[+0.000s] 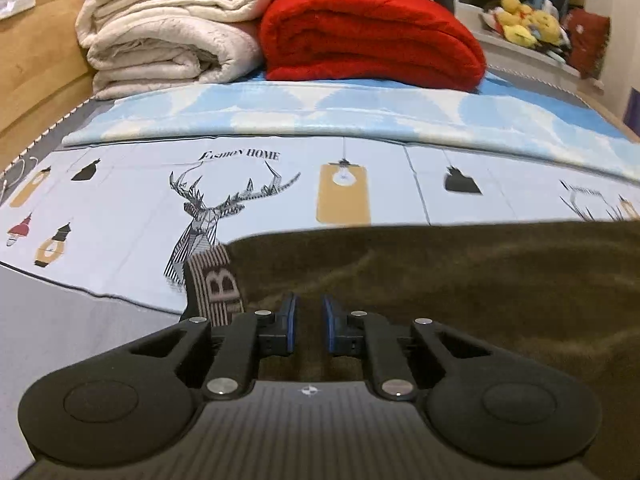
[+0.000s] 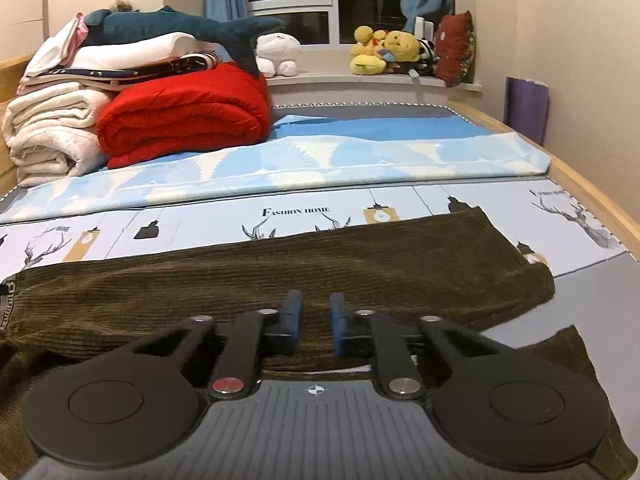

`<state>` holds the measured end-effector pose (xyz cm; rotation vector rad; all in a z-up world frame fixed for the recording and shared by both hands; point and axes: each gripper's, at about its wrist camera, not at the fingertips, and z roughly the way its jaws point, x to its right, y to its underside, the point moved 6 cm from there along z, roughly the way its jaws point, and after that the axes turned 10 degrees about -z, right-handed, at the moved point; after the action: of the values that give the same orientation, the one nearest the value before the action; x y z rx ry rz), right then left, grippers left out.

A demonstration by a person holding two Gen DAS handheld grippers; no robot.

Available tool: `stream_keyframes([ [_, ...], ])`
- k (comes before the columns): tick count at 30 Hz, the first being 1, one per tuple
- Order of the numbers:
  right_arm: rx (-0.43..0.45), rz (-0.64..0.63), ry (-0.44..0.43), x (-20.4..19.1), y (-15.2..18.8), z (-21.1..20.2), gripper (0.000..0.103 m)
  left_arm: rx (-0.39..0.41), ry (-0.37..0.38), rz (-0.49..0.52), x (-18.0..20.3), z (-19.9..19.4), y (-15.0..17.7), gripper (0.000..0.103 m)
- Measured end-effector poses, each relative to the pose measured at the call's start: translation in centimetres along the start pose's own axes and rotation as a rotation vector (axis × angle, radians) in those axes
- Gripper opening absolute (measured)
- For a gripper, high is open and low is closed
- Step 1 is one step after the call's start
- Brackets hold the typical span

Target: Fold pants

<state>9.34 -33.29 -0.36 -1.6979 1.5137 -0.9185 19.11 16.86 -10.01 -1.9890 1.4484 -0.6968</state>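
Dark olive corduroy pants (image 2: 320, 268) lie flat across the bed, waistband to the left, leg ends to the right. The striped waistband with a letter B (image 1: 216, 284) shows in the left wrist view, where the pants (image 1: 460, 280) fill the lower right. My left gripper (image 1: 309, 300) hovers over the waist end, jaws slightly apart with nothing between them. My right gripper (image 2: 315, 300) hovers over the legs, jaws slightly apart and empty. A second leg edge (image 2: 560, 356) lies nearer me at the right.
The bed sheet (image 2: 200, 232) has a deer and lamp print. A folded light-blue blanket (image 2: 320, 160) lies behind the pants. A red blanket (image 2: 188, 120) and cream blankets (image 2: 48, 132) are stacked at the back left. Plush toys (image 2: 384, 52) sit on the windowsill. A wooden bed rail (image 2: 592, 196) runs along the right.
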Motion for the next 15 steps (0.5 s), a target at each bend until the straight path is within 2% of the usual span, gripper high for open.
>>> stream_keyframes([
  [1, -0.002, -0.007, -0.002, 0.0, 0.0, 0.1, 0.012, 0.004, 0.005, -0.005, 0.0, 0.7, -0.4, 0.023],
  [3, -0.015, -0.009, -0.010, 0.3, 0.1, 0.5, 0.012, 0.004, 0.029, -0.005, 0.1, 2.2, -1.1, 0.047],
  [8, -0.056, -0.001, -0.017, 1.2, 0.6, 1.4, 0.013, 0.018, 0.039, 0.076, 1.0, 6.2, -2.4, 0.082],
  [9, -0.062, -0.004, -0.017, 1.3, 0.8, 1.6, 0.013, 0.018, 0.028, 0.093, 1.1, 7.1, -2.6, 0.085],
  [11, -0.074, -0.019, -0.013, 1.4, 0.9, 2.0, 0.013, 0.008, 0.024, 0.135, 1.4, 8.7, -3.2, 0.085],
  [15, -0.093, -0.022, -0.004, 1.8, 1.2, 2.6, 0.013, -0.051, 0.093, 0.166, 1.8, 11.1, -3.9, 0.086],
])
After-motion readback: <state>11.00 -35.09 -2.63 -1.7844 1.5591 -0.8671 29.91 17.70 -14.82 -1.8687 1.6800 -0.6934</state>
